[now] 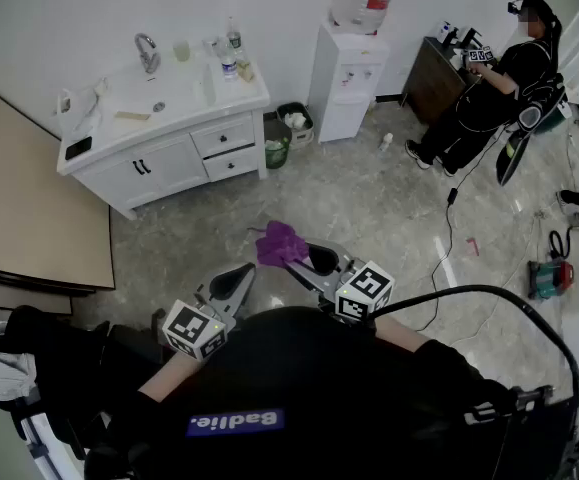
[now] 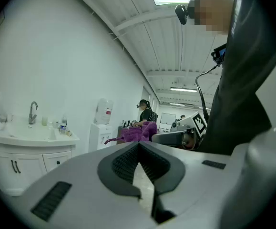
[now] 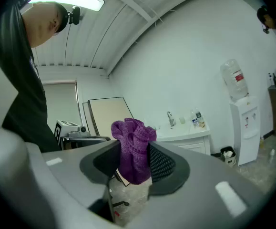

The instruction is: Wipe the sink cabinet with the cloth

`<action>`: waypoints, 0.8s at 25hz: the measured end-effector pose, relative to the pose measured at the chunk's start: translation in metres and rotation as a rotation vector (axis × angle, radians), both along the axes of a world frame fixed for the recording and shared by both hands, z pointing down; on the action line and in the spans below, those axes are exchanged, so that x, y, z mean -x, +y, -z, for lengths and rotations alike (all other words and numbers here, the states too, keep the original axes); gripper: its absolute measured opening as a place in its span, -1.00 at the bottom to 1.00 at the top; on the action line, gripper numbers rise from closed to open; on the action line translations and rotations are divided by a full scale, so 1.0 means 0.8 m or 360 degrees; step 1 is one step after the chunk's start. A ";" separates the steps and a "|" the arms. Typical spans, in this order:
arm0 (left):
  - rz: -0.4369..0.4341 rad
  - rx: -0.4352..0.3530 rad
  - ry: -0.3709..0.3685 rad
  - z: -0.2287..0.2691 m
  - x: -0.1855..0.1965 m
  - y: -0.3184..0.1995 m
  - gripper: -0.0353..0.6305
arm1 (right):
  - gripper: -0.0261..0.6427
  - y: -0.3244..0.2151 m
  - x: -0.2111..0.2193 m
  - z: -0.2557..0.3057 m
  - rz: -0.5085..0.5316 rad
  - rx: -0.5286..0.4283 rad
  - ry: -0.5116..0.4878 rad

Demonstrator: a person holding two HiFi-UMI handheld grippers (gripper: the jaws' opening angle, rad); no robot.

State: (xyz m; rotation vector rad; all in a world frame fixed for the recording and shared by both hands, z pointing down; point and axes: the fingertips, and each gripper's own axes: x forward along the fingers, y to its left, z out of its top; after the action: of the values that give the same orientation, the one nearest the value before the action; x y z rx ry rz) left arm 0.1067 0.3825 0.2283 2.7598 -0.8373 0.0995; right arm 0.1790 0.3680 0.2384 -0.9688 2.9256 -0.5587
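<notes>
Over against the white wall stands the sink cabinet (image 1: 174, 158), well apart from both tongs across the marbled floor (image 1: 369, 208). The right tongs (image 1: 301, 260) pinch the purple cloth (image 1: 280, 242), bunched past their tips. The left tongs (image 1: 237, 278), just beside, are closed and empty.
</notes>
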 end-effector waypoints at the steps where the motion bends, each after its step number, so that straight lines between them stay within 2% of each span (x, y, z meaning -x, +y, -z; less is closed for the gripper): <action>1: -0.0002 0.0000 -0.0001 0.000 0.001 -0.001 -0.89 | -0.44 -0.001 0.001 0.000 -0.0002 0.0005 0.0000; 13: 0.0026 -0.0007 -0.0001 -0.001 -0.001 -0.004 -0.89 | -0.44 -0.003 0.000 0.000 0.0026 0.0003 -0.0034; 20: 0.0107 -0.0004 -0.0022 -0.002 -0.017 -0.007 -0.89 | -0.44 -0.009 -0.015 0.002 0.0090 0.0030 -0.0086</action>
State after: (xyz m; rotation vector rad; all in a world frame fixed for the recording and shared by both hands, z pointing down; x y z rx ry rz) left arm 0.1203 0.3771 0.2297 2.7331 -0.9335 0.1055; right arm 0.1906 0.3611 0.2369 -0.8606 2.9134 -0.6060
